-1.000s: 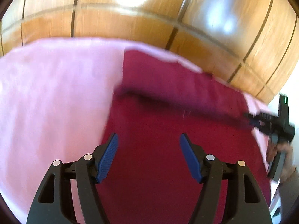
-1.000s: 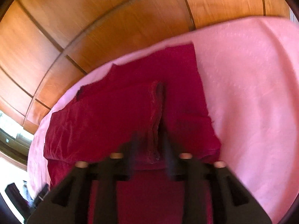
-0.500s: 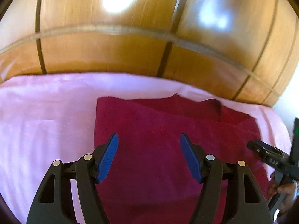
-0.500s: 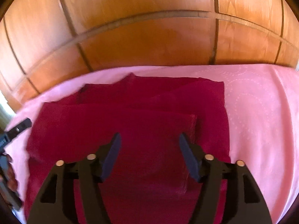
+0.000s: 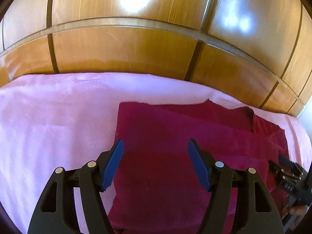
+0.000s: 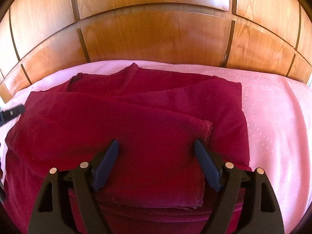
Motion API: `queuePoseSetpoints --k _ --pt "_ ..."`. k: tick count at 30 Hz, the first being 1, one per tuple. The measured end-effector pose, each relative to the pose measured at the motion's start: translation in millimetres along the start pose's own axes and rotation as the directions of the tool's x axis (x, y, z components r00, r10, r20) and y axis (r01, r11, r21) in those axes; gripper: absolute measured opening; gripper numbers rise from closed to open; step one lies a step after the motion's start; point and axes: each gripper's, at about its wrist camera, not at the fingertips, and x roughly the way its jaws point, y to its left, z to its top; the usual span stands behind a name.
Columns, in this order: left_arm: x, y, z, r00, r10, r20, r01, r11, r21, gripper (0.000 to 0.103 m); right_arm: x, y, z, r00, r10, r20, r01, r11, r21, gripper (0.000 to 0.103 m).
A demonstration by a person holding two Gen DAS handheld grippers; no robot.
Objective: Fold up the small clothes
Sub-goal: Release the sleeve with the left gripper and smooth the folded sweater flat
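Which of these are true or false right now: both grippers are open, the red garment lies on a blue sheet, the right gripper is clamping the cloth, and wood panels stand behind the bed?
1. Both grippers are open. True: the left gripper and right gripper both have their jaws spread.
2. The red garment lies on a blue sheet. False: the sheet is pink.
3. The right gripper is clamping the cloth. False: its jaws stand apart with nothing clamped between them.
4. Wood panels stand behind the bed. True.
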Motion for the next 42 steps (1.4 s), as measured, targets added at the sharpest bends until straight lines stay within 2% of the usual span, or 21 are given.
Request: queuePoseSetpoints --k 1,4,7,10,13,15,16,18,19,20,23,25,26,28,30,33,42 --pt "4.5 0.5 3.4 1.000 0.004 -0.010 -0.004 1.000 0.000 0.067 0.2 0.3 -0.4 1.000 -0.001 0.001 0.001 1.000 -0.001 0.081" --pt "32.8 6.6 2.2 0.994 0.026 -0.110 -0.027 1.000 -0.002 0.069 -2.8 -1.6 -1.3 1.000 0.001 0.003 -0.001 1.000 -0.002 0.081" --pt "34.5 2.1 -3.5 0.997 0.051 -0.060 -0.051 0.999 0.011 0.071 -1.1 -1.9 0.2 1.000 0.002 0.004 -0.002 1.000 -0.003 0.082" --pt "17.7 -0.8 -6.4 0.995 0.078 -0.070 -0.079 0.997 -0.020 0.071 -0.5 -2.9 0.1 1.000 0.008 0.004 -0.008 1.000 0.002 0.083" --pt "-17.6 -11.2 -22.1 1.000 0.014 -0.028 -0.015 1.000 -0.009 0.071 -1.0 -2.4 -0.7 1.000 0.007 0.004 -0.007 1.000 0.001 0.083" --pt "-34.4 -26.2 -41.4 1.000 0.001 -0.009 -0.001 0.998 0.060 0.076 -1.1 -2.5 -0.6 1.000 0.006 0.004 -0.006 1.000 0.000 0.083" --pt "-34.9 -31.0 -48.6 1.000 0.009 -0.014 -0.007 0.996 0.084 0.077 -1.2 -2.7 -0.7 1.000 0.006 0.005 -0.006 1.000 0.000 0.083" --pt "-24.3 -35.4 -72.3 0.996 0.038 -0.081 -0.028 0.993 0.117 0.077 -1.1 -3.2 -0.6 1.000 0.008 0.004 -0.008 1.000 0.001 0.083" --pt "-22.1 -36.3 -77.5 0.996 0.040 -0.081 -0.030 0.992 0.124 0.078 -0.9 -3.5 -0.5 1.000 0.010 0.003 -0.010 1.000 0.002 0.084" --pt "-22.6 -36.8 -79.7 0.997 0.043 -0.063 -0.034 0.991 0.131 0.078 -0.7 -3.4 -0.4 1.000 0.009 0.002 -0.009 1.000 0.000 0.084" --pt "-22.1 -36.7 -73.9 0.995 0.046 -0.089 -0.036 0.993 0.110 0.078 -0.6 -2.2 0.7 1.000 0.001 -0.005 -0.001 1.000 -0.007 0.085" --pt "-30.3 -42.7 -74.2 0.994 0.074 -0.082 -0.063 0.990 0.126 0.078 -1.9 -0.6 2.4 1.000 -0.028 -0.013 0.028 1.000 -0.014 0.088" --pt "-33.4 -44.6 -74.5 0.993 0.079 -0.082 -0.068 0.989 0.133 0.078 -1.9 -0.6 2.9 0.997 -0.073 -0.029 0.073 0.997 -0.009 0.101" --pt "-49.0 -48.2 -80.5 0.994 0.081 -0.079 -0.070 0.989 0.133 0.078 -8.5 -4.4 3.1 0.997 -0.064 -0.051 0.065 0.998 0.020 0.101" --pt "-65.0 -49.1 -82.5 0.996 0.065 -0.060 -0.058 0.991 0.124 0.078 -22.1 -6.0 -0.1 0.998 -0.052 -0.036 0.054 0.998 0.042 0.101" --pt "-96.9 -46.3 -93.0 0.997 0.074 -0.012 -0.072 0.990 0.121 0.078 -42.7 -5.4 -14.1 0.999 -0.033 -0.023 0.034 0.998 0.051 0.101" --pt "-138.6 -30.4 -123.0 0.998 0.065 -0.006 -0.065 0.998 0.027 0.078 -87.9 -5.2 -77.9 0.997 -0.011 -0.074 0.017 0.996 0.087 0.101"
